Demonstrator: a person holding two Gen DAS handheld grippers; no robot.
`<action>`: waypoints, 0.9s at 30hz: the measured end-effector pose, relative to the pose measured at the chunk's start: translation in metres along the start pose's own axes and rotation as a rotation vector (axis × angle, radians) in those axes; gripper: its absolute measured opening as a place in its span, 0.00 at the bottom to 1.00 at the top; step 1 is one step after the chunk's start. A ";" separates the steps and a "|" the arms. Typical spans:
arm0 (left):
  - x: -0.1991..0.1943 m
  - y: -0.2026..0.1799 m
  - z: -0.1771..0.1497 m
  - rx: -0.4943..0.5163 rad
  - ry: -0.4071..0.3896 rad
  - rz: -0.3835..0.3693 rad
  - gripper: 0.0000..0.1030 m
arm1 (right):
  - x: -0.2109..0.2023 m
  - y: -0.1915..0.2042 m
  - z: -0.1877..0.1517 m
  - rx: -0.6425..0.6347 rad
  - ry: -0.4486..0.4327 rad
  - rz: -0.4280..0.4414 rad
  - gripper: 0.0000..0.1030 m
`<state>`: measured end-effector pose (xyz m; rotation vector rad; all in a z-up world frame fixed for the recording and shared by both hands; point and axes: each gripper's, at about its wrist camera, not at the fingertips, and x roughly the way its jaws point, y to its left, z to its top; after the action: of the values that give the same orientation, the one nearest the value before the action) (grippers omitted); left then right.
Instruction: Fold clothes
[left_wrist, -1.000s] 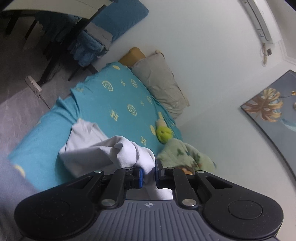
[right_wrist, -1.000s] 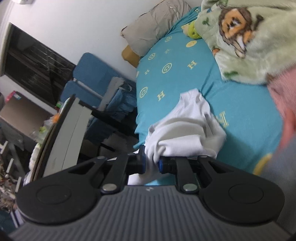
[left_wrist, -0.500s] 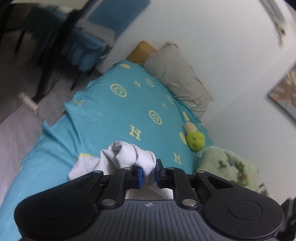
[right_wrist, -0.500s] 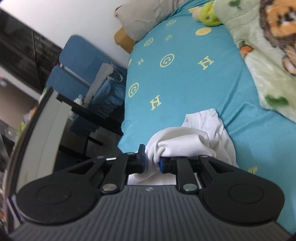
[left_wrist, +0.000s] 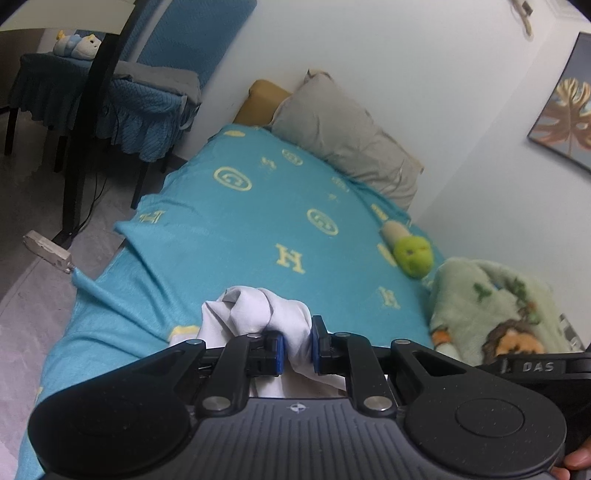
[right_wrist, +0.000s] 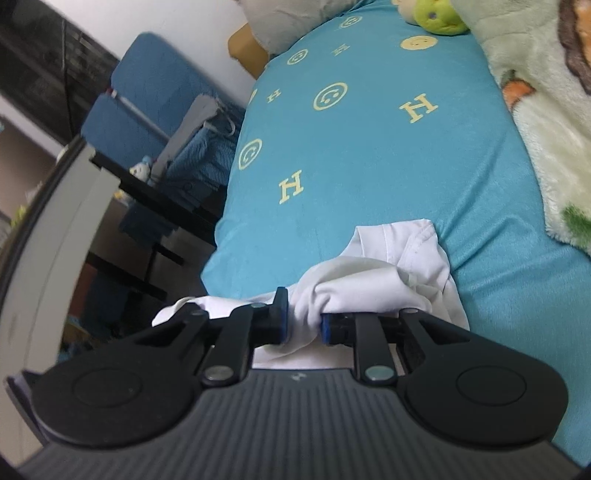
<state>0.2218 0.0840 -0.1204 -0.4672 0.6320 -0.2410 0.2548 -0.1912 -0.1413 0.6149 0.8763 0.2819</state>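
A white garment (left_wrist: 255, 314) is bunched up over the near edge of a bed with a turquoise sheet (left_wrist: 236, 225). My left gripper (left_wrist: 297, 345) is shut on a thick wad of its cloth. In the right wrist view the same white garment (right_wrist: 384, 273) shows a seam and hem lying on the turquoise sheet (right_wrist: 369, 147), and my right gripper (right_wrist: 303, 326) is shut on another bunch of it. Most of the garment hangs below both grippers, out of sight.
A grey pillow (left_wrist: 347, 144) and a tan cushion (left_wrist: 260, 101) lie at the bed's head. A green plush toy (left_wrist: 413, 254) and a pale green animal-print blanket (left_wrist: 495, 306) sit on the wall side. A black desk frame (left_wrist: 92, 122) and blue-covered chair (left_wrist: 122, 110) stand left.
Both grippers have moved toward the bed's near edge and lower, still holding the white garment. Less of the cloth lies spread on the sheet than a second ago.
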 end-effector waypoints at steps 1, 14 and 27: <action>0.001 0.000 0.000 0.004 0.005 0.000 0.15 | 0.000 0.001 -0.001 -0.007 -0.001 -0.001 0.43; -0.018 -0.037 -0.016 0.287 -0.004 0.014 0.75 | -0.029 0.032 -0.021 -0.256 -0.178 -0.067 0.69; 0.009 -0.018 -0.025 0.266 0.142 0.137 0.72 | 0.035 0.010 -0.021 -0.318 -0.074 -0.244 0.61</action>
<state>0.2120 0.0567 -0.1335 -0.1512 0.7554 -0.2257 0.2596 -0.1588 -0.1673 0.2192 0.8053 0.1714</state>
